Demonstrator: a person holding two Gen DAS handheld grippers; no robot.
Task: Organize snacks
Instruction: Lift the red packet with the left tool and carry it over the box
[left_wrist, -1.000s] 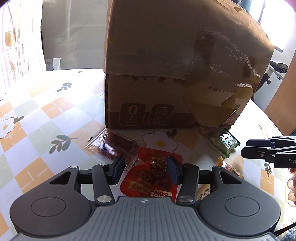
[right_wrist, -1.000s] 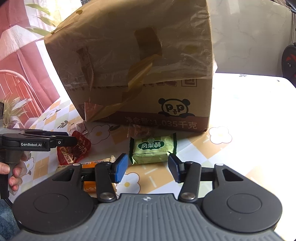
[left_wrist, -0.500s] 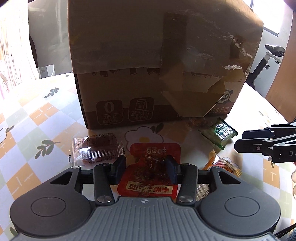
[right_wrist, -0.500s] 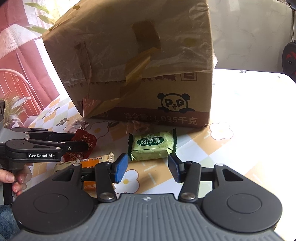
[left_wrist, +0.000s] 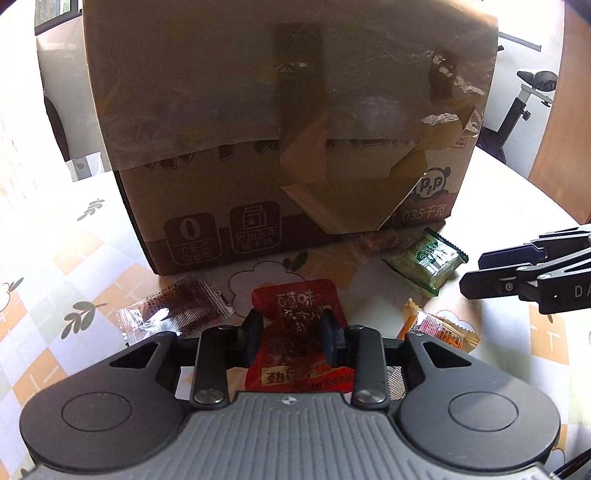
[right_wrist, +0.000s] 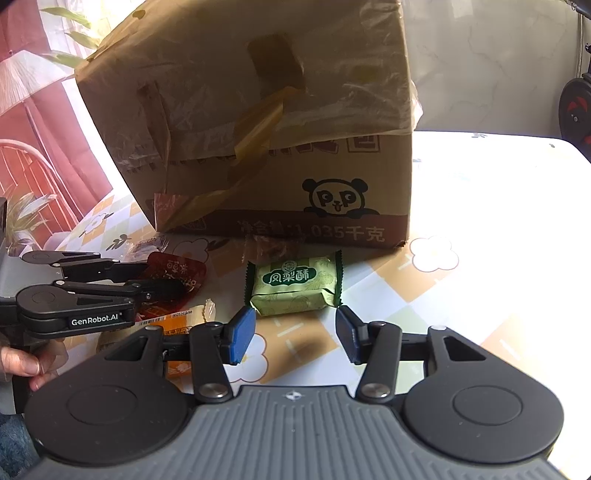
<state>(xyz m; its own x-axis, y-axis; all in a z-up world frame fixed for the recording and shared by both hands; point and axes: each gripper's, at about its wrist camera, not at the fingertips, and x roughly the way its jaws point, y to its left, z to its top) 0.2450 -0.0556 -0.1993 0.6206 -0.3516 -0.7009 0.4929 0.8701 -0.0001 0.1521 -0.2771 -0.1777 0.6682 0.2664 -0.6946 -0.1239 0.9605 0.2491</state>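
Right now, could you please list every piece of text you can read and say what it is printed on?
"GenRobot.AI": left gripper body.
"凤梨酥": green snack packet.
"P P" panda logo, "035千克", "0": cardboard box.
"DA", cut off: right gripper body.
Red pouch, orange packet: print too blurred to read.

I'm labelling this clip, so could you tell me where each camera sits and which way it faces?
Left wrist: on the left gripper, facing the cardboard box; its jaws have just been closing on the red packet.
Right wrist: on the open right gripper, facing the green packet; a hand shows.
Shared: box, both packets, each other's gripper.
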